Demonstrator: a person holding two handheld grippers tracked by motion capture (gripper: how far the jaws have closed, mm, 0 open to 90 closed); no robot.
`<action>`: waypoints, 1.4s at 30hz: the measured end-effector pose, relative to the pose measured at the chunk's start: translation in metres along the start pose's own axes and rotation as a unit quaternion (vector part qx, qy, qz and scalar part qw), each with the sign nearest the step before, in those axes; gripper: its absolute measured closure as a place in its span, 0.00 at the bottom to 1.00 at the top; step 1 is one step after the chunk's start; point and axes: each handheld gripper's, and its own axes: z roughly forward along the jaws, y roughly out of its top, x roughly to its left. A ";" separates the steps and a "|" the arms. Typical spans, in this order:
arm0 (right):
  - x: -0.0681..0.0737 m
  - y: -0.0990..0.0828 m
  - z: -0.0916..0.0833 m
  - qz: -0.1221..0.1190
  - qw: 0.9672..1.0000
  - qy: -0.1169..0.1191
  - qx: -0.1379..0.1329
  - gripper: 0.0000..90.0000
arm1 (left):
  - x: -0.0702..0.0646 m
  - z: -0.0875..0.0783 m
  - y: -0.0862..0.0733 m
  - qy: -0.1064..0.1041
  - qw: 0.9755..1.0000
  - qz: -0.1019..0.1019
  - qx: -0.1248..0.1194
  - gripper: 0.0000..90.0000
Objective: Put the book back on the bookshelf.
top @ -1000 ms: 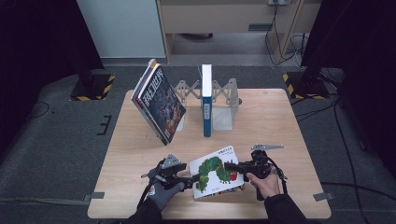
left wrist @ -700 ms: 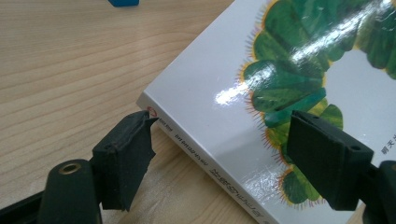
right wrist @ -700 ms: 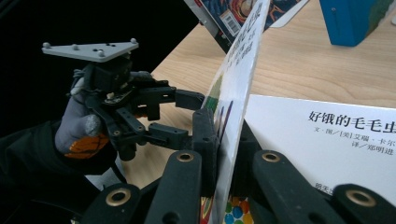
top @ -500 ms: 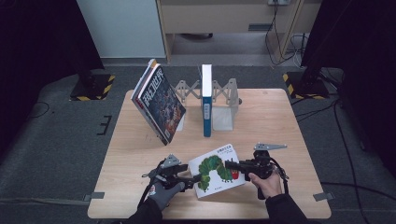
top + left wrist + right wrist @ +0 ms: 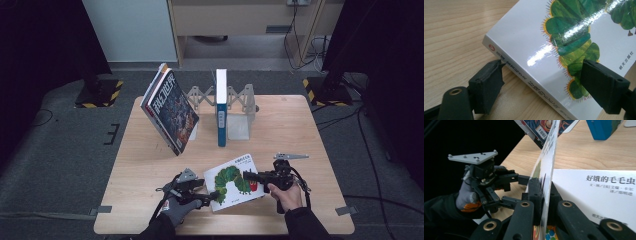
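**Cover pinched open, spine braced at the near table edge**

The right gripper [image 5: 543, 202] has its jaws clamped on the front cover [image 5: 550, 157] of the caterpillar picture book [image 5: 234, 181], holding that thin board lifted on edge so the white title page [image 5: 596, 195] lies exposed beneath it. The left gripper [image 5: 541, 82] stands with its jaws apart, straddling the book's spine corner: one pad sits at the spine [image 5: 524, 72], the other hovers over the green caterpillar art; whether either pad actually touches is hard to say from this angle. The book lies flat near the front of the wooden table [image 5: 300, 125], between the two hands.

Farther back, a blue book [image 5: 221, 107] stands upright in a metal book rack [image 5: 240, 107], and a dark-covered book [image 5: 170, 112] leans at a tilt to its left.

Risks from here, as I judge them:
- The glossy cover is held by a narrow pinch; a quick swing could let it slip out and flap shut.
- If the left gripper does not hold the spine down, pulling the cover may drag or spin the whole book toward the near table edge.
- Bending the cover too far back could crease it at the hinge.
- The two grippers work close together, so a wide swing of the right one could knock the left.
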 end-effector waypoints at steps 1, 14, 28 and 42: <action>0.000 0.000 -0.001 0.003 1.000 0.004 -0.002 0.97 | 0.000 0.000 0.000 -0.002 1.000 -0.002 -0.001 0.19; 0.001 0.002 -0.005 -0.005 0.999 0.034 -0.019 1.00 | 0.010 0.002 0.006 -0.034 0.998 -0.032 -0.036 0.19; -0.004 0.001 -0.005 -0.002 1.000 0.025 -0.011 1.00 | 0.006 0.018 0.003 -0.069 0.997 -0.023 -0.031 0.10; -0.007 0.000 -0.004 -0.010 1.000 -0.003 0.001 0.97 | 0.003 0.023 0.001 -0.086 0.996 -0.022 0.001 0.17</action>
